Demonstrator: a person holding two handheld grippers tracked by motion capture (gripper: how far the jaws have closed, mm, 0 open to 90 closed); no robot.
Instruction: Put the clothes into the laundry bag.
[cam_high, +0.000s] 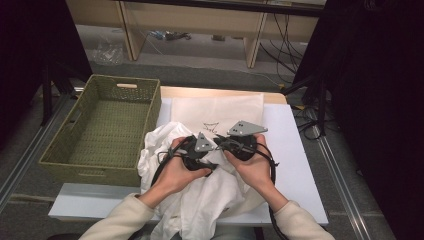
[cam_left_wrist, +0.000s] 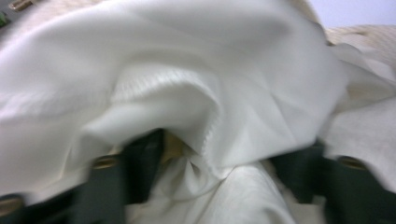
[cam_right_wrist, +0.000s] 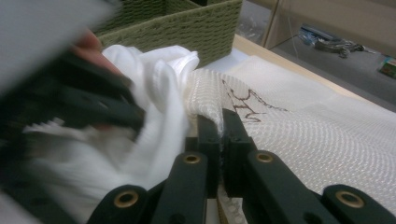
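A crumpled white cloth (cam_high: 210, 200) lies over the near part of the table and hangs off its front edge. Behind it a cream mesh bag (cam_high: 215, 110) with a dark drawing lies flat. My right gripper (cam_high: 222, 141) is shut on the bag's near edge; the right gripper view shows the jaws (cam_right_wrist: 220, 123) pinching the mesh bag (cam_right_wrist: 303, 126). My left gripper (cam_high: 206, 164) sits in the white cloth. In the left gripper view its jaws (cam_left_wrist: 219, 163) stand apart, and folds of the cloth (cam_left_wrist: 187, 70) drape loosely over and between them. The picture there is blurred.
A green woven basket (cam_high: 90, 170) stands at the table's left, close to the cloth, with nothing in it. The white table top (cam_high: 295, 165) shows to the right of the hands. Desks and cables lie on the floor beyond the table.
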